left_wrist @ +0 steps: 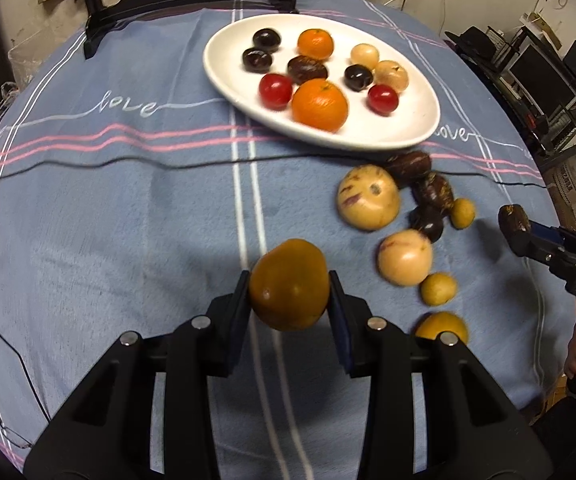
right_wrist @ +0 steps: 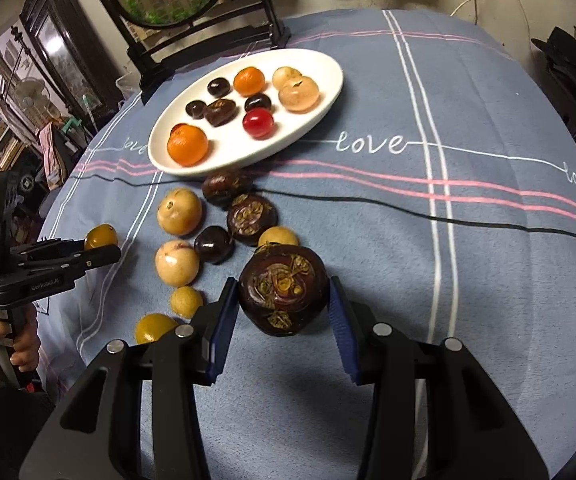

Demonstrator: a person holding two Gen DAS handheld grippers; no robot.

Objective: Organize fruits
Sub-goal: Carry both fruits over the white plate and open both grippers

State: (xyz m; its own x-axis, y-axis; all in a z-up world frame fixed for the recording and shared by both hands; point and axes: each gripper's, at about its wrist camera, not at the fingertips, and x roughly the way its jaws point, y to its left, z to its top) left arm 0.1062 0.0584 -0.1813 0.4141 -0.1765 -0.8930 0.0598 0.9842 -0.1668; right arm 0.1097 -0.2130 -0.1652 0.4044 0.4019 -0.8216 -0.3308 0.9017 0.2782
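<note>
My left gripper (left_wrist: 290, 286) is shut on a brownish-yellow fruit (left_wrist: 288, 284) and holds it above the blue tablecloth. My right gripper (right_wrist: 283, 296) is shut on a dark purple fruit (right_wrist: 283, 290); it also shows in the left wrist view (left_wrist: 514, 220) at the right. A white oval plate (left_wrist: 392, 136) at the far side holds oranges, red, dark and pale fruits. Loose fruits lie on the cloth between plate and grippers: pale yellow ones (right_wrist: 179, 212), dark ones (right_wrist: 251, 219), small yellow ones (right_wrist: 186, 301).
A black framed stand (right_wrist: 207, 40) sits behind the plate at the table's far edge. A black cord (left_wrist: 87, 162) runs across the cloth in front of the plate. Shelves with equipment (left_wrist: 544, 76) stand off the table's right side.
</note>
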